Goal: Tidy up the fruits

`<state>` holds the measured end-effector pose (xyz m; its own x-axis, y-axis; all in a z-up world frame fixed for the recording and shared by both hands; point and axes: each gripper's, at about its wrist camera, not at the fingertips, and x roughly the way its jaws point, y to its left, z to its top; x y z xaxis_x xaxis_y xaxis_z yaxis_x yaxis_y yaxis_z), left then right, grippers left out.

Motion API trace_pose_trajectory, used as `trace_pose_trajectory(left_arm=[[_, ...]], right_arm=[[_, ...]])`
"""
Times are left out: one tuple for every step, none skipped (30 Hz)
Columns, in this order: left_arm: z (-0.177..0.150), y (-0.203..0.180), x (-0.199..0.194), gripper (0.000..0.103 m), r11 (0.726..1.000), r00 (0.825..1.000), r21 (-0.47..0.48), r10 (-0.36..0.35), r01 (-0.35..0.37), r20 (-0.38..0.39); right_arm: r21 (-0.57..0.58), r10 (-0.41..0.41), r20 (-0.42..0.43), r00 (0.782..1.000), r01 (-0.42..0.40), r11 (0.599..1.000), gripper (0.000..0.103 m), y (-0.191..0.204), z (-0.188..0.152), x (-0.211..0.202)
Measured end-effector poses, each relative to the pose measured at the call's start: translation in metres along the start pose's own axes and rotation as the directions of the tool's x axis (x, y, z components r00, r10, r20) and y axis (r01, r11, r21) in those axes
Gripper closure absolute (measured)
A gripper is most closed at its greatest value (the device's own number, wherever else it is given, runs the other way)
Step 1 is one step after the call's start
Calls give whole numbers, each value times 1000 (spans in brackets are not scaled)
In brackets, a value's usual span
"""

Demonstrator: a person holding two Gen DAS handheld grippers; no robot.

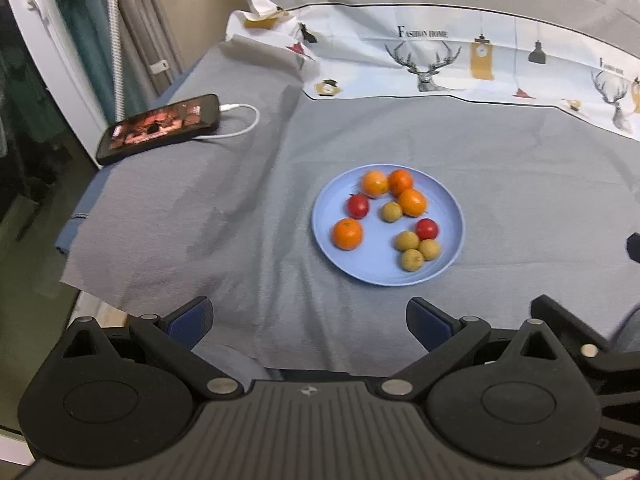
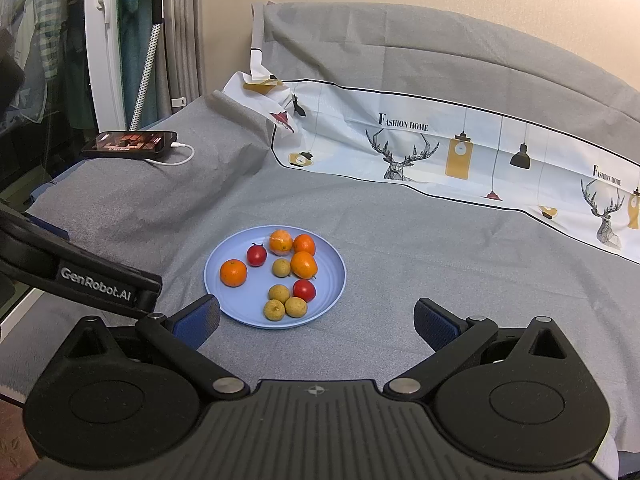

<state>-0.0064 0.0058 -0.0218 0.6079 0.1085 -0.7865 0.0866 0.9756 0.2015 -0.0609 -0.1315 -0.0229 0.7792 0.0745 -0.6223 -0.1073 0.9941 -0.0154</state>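
A light blue plate (image 1: 448,216) (image 2: 332,276) lies on the grey cloth and holds mixed fruit. On it are several oranges (image 1: 347,233) (image 2: 233,272), two small red fruits (image 1: 427,229) (image 2: 304,290) and several tan round fruits (image 1: 412,259) (image 2: 274,310). My left gripper (image 1: 310,322) is open and empty, well short of the plate. My right gripper (image 2: 316,322) is also open and empty, with the plate just beyond its left finger (image 2: 198,320). The left gripper's body (image 2: 80,276) shows at the left edge of the right wrist view.
A phone (image 1: 160,128) (image 2: 130,144) with a lit screen and white cable lies at the far left corner. A white printed cloth (image 1: 440,60) (image 2: 460,152) runs along the back. The table edge drops off at the left; grey cloth surrounds the plate.
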Motion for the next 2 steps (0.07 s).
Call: trace_pose_trajectory(left_arm=[[0,0,0,0,1000,1000,0,0,0,2],[0,1,-1,0,1000,1000,-4,-4,4,2]], right_arm=[[-1,1,1,1000,-1,1000,1,0,0,0],[-2,2,2,1000,-2,1000,1,0,0,-1]])
